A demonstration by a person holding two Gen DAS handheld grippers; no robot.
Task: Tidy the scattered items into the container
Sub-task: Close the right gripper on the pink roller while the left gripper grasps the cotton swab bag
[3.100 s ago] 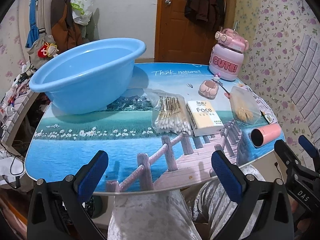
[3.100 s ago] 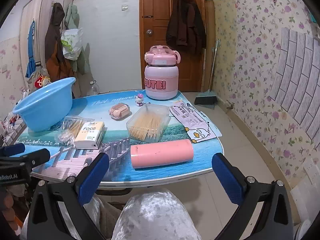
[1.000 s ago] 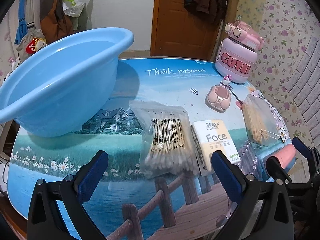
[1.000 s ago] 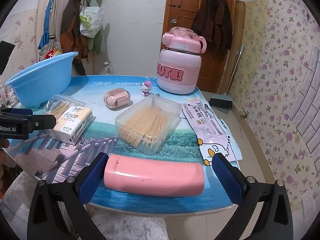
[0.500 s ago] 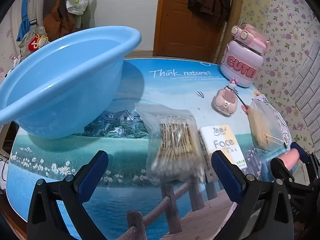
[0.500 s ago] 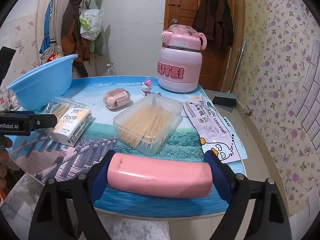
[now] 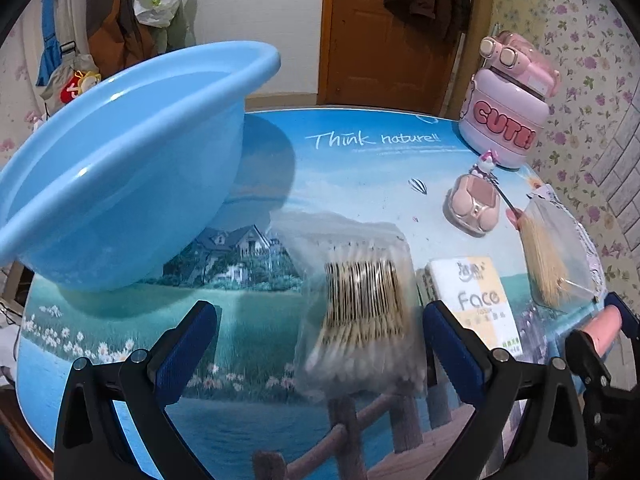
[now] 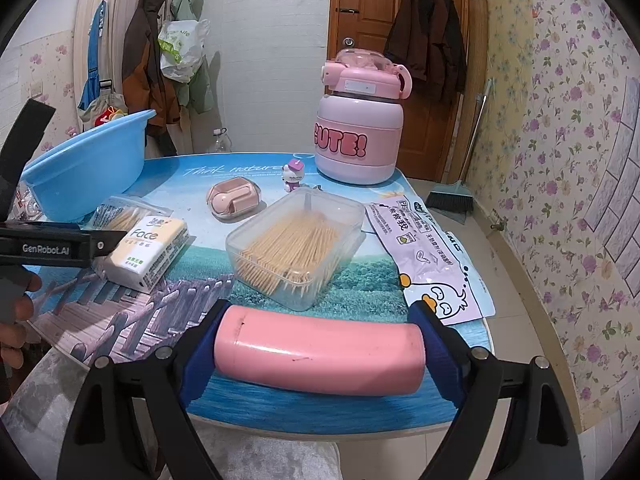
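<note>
A pink cylinder (image 8: 320, 354) lies crosswise at the table's near edge. My right gripper (image 8: 318, 348) is shut on it, one blue pad against each end. My left gripper (image 7: 320, 320) hangs open over a clear bag of cotton swabs (image 7: 360, 312), which lies between the fingers, nearer the right one and untouched. The blue basin (image 7: 120, 168) stands at the far left, tilted, with nothing seen inside. Right of the swabs lies a "Face" tissue pack (image 7: 476, 300). Beyond the cylinder are a clear toothpick box (image 8: 296, 240) and a pink earphone case (image 8: 234, 198).
A pink "CUTE!" jug (image 8: 358, 136) stands at the table's back, with a small cat figure (image 8: 294, 176) in front of it. A printed duck sachet (image 8: 428, 252) lies along the right edge. A hand (image 8: 16, 312) shows at the left. A broom (image 8: 450, 200) rests on the floor.
The right jaws closed from wide apart onto the ends of the pink cylinder. The left gripper crept forward and tipped slightly, so the swab bag now sits nearer its right finger.
</note>
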